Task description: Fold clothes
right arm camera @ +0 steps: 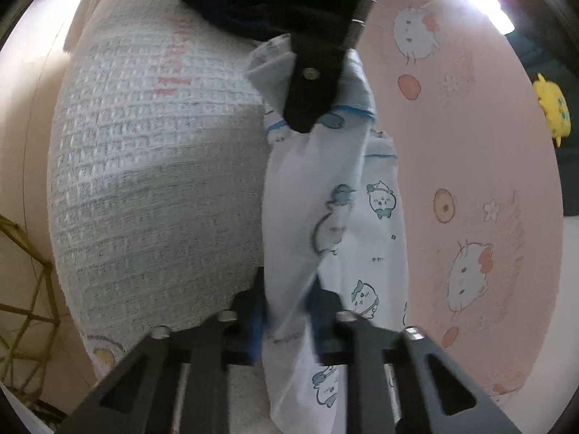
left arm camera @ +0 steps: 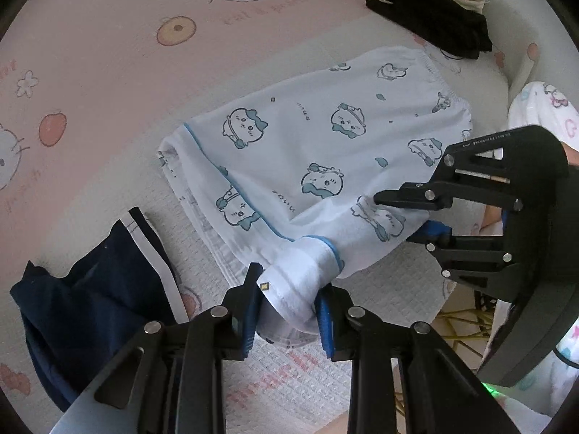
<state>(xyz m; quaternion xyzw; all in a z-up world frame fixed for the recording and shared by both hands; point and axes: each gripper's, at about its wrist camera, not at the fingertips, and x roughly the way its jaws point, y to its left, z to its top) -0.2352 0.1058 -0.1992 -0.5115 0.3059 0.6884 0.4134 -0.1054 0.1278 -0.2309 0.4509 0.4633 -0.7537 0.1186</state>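
The pale blue printed shorts [left arm camera: 318, 152] lay on the white blanket [left arm camera: 289, 379] over the pink bedsheet [left arm camera: 90, 54], their long axis running from the elastic waistband at upper right to the blue-piped leg hems at lower left. The left claw [left arm camera: 289, 311] was clenched on a bunched hem corner, the right claw [left arm camera: 405, 217] pinched the near edge, probably to lift that side over for a fold. Navy shorts [left arm camera: 83, 296] lay nearby, dark folded clothes [left arm camera: 434, 18] well apart.

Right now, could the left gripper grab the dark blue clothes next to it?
Probably not yet. The left gripper is shut on the light blue cartoon shorts, so it would need to let go first. Otherwise, the navy garment lies close beside it on the bed with nothing in between.
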